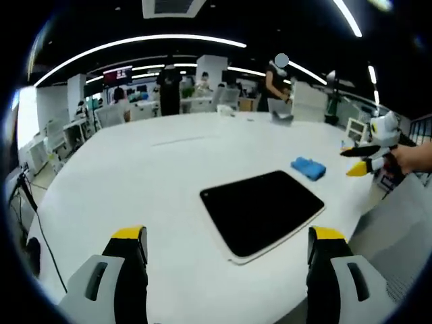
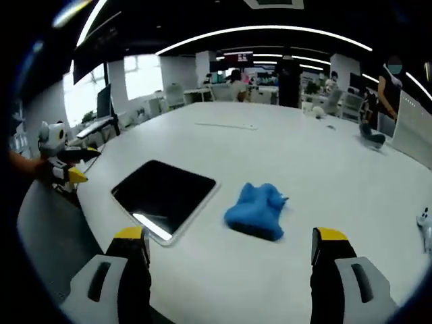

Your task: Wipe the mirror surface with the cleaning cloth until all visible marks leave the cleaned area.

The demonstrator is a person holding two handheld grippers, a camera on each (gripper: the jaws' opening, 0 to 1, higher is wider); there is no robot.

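Note:
A dark rectangular mirror (image 1: 263, 209) with a pale rim lies flat on the white table (image 1: 155, 182). A crumpled blue cleaning cloth (image 1: 308, 168) rests on the table just beyond its far right corner. My left gripper (image 1: 228, 253) stands open in front of the mirror's near edge, nothing between its jaws. In the right gripper view the cloth (image 2: 257, 210) lies straight ahead, right of the mirror (image 2: 164, 194). My right gripper (image 2: 230, 255) is open, short of the cloth. Each gripper also shows in the other's view: the right gripper (image 1: 368, 160) and the left gripper (image 2: 67, 164), each in a hand.
The big white table (image 2: 324, 155) stretches far back. A small dark object (image 1: 281, 118) and a thin strip (image 1: 181, 140) lie toward its far side. Beyond are office desks, monitors and several people standing. A small white item (image 2: 425, 220) sits at the right edge.

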